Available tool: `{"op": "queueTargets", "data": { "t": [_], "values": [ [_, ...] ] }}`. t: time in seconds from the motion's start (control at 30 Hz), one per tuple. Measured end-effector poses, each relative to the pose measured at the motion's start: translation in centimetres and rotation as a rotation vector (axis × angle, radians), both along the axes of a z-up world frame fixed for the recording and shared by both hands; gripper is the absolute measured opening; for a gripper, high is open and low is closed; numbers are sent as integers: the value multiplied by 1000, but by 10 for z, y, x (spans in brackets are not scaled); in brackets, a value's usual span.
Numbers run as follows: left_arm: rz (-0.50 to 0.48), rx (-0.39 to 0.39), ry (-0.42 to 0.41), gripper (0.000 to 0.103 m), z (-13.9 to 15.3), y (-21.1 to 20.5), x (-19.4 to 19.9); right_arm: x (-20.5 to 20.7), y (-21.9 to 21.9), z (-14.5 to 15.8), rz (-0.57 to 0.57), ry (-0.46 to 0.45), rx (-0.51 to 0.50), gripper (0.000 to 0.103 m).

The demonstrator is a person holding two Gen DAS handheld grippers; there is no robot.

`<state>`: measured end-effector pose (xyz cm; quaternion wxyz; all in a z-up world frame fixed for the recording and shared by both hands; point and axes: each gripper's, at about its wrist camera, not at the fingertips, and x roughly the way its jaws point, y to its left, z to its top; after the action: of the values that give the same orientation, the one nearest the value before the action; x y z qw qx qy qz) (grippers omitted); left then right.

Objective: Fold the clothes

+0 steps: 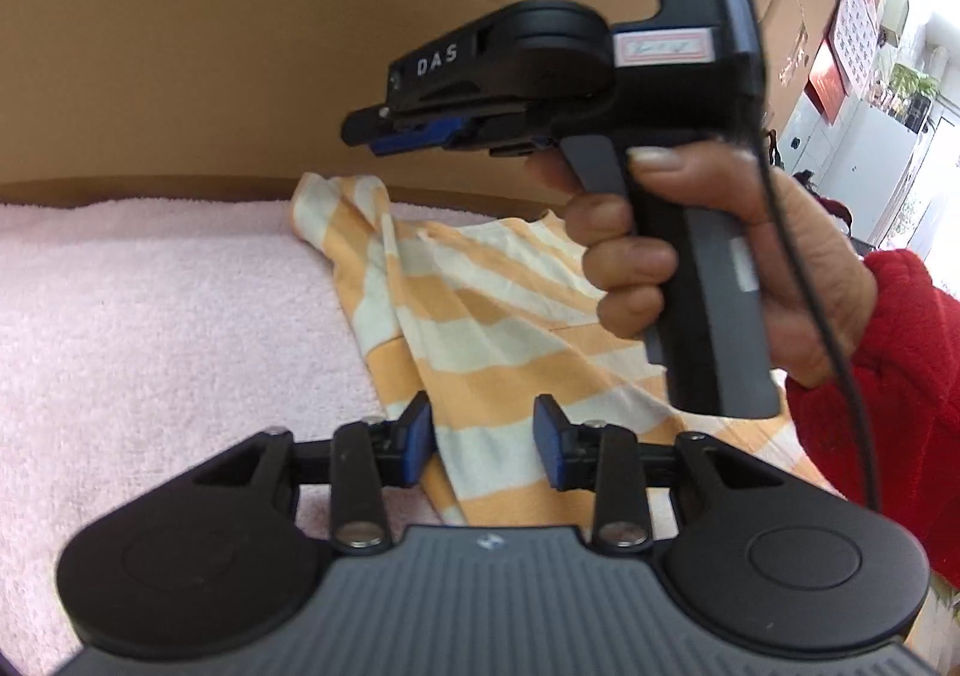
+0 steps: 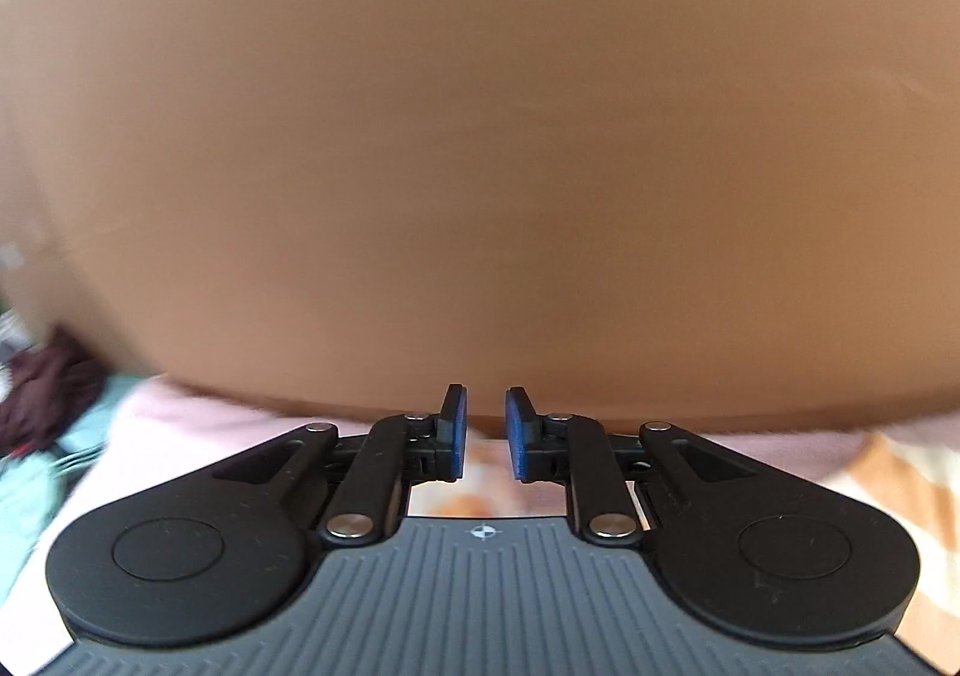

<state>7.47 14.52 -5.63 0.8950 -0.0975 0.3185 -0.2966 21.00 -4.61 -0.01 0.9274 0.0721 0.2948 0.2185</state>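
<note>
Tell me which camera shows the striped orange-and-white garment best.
The left wrist view: the striped garment lies crumpled on the pink towel, its stripes and folds sharp. The right wrist view shows only blurred orange-and-white patches at the lower right and behind its tongs.

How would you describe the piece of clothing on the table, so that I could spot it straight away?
Start at the big brown cardboard wall at the back; a fluffy pale pink towel lies spread in front of it. On the towel lies the garment, crumpled and not yet folded. Its wide orange and white stripes set it apart from the plain pink beneath it.
</note>
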Motion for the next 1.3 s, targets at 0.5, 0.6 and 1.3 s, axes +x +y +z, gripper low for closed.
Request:
{"op": "queueTargets", "data": {
  "t": [0.5, 0.6, 1.3],
  "values": [
    [-4, -99, -80, 33, 14, 14, -8, -33, -42, -6, 58, 60, 192, 14],
    [-45, -155, -122, 31, 22, 17, -15, -34, -40, -10, 51, 90, 140, 11],
    [-126, 6, -21, 36, 2, -10, -7, -53, -48, -12, 64, 135, 205, 8]
  ]
}}
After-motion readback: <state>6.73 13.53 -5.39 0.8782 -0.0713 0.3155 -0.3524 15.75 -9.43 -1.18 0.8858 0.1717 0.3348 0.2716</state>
